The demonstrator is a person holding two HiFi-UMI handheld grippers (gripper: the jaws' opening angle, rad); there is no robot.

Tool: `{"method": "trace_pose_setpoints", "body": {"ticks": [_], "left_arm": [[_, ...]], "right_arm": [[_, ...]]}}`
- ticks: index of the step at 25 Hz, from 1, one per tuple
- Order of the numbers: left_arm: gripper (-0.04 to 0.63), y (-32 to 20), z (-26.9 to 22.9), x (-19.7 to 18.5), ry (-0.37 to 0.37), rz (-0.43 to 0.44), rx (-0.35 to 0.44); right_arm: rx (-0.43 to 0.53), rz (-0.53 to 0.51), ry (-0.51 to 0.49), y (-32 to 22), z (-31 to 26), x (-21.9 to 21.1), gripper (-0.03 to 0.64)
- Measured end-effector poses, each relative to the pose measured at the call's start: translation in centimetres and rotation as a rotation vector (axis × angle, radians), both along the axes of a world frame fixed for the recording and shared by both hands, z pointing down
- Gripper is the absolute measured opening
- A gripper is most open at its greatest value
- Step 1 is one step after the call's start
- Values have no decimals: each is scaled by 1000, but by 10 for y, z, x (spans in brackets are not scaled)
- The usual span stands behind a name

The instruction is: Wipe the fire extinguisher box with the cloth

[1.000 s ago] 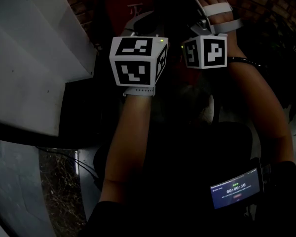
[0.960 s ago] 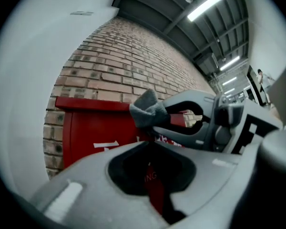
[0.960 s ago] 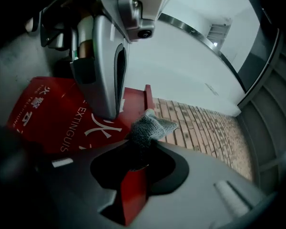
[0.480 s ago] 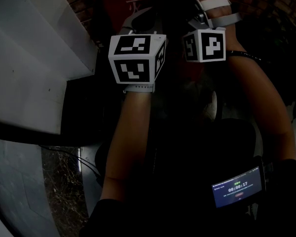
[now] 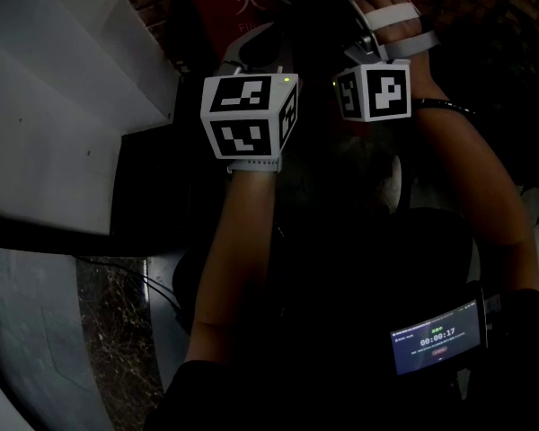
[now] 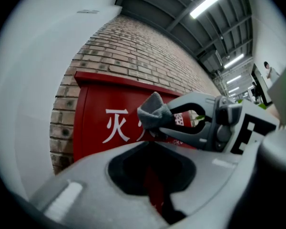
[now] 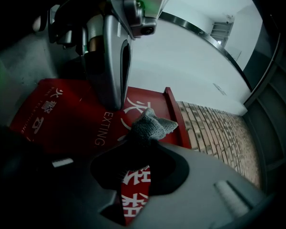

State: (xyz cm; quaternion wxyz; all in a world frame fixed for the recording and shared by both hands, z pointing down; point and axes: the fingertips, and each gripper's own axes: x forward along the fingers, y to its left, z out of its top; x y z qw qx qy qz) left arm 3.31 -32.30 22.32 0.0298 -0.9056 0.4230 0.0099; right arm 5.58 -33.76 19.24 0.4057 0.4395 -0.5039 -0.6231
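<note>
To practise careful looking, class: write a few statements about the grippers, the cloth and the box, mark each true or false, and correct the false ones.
1. The right gripper grips a grey cloth. True.
2. The box is blue. False: it is red with white lettering.
3. A brick wall rises behind the box. True.
4. The left gripper holds the cloth. False: its jaws are together on nothing, and the cloth is in the right gripper.
</note>
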Motion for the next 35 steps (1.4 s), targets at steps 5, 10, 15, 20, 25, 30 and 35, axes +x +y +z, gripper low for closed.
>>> {"method": "trace_pose_setpoints", "body": {"ticks": [5,10,15,20,25,30,35], "left_arm": [[3,2,27,-4,-24,-13,-10],[3,4,55,-9,0,-28,-27],[3,3,78,-9,3,-30,-37],[3,4,96,-9,-4,-38,-46],[3,6,119,-11,-25,-55,-59],[3,4,153,-8,-62,-59,-92],[3,5,174,0,-58,-29,-149]], "right_arm": [[-25,4,20,1,27,3,77],[-63,6,62,2,60,4,77],[-112,14,100,2,95,4,77],[-141,12,138,3,125,4,72],[-177,23,126,3,148,9,71],[-198,18,167,5,171,8,71],[-230,19,168,5,196,8,71]]}}
